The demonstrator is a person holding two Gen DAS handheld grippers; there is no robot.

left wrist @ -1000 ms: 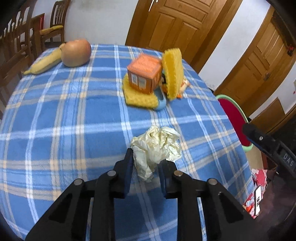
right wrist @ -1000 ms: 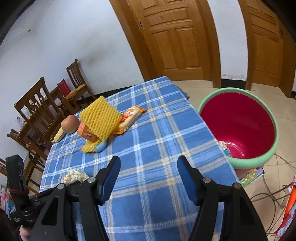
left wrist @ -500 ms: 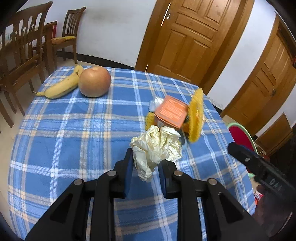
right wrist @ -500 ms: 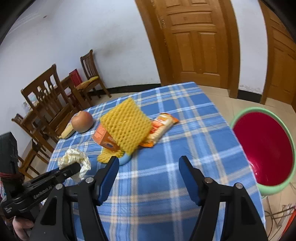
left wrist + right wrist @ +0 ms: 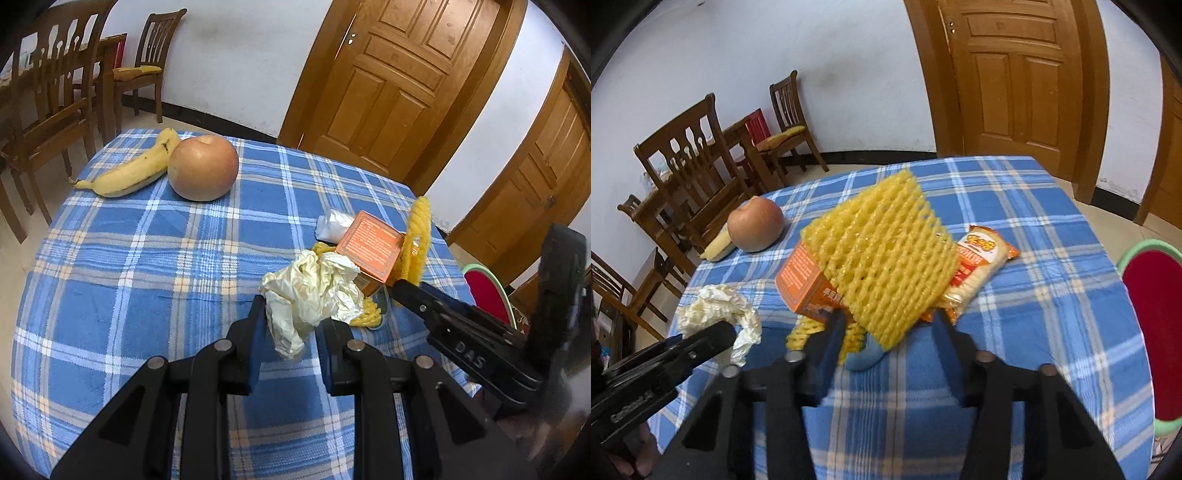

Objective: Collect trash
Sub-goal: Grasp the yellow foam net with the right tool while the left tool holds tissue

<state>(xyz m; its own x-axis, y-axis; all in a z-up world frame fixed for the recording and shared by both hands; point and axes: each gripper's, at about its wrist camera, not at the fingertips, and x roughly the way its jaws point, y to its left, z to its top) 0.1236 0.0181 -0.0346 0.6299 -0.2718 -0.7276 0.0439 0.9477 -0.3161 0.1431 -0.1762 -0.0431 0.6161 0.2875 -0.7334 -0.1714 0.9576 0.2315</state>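
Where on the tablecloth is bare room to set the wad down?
Bare cloth: the wide stretch between the apple and the crumpled wad, and the near edge. Crowded: around the orange box, foam net and snack packet.

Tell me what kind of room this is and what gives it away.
Most likely a dining room in a home. A table under a blue checked tablecloth holds an apple and a banana, wooden dining chairs stand along the white wall, and panelled wooden doors open off the room.

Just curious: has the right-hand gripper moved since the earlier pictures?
Yes. The right gripper has closed in on the yellow foam net, away from the red bin, jaws just narrowing around it.
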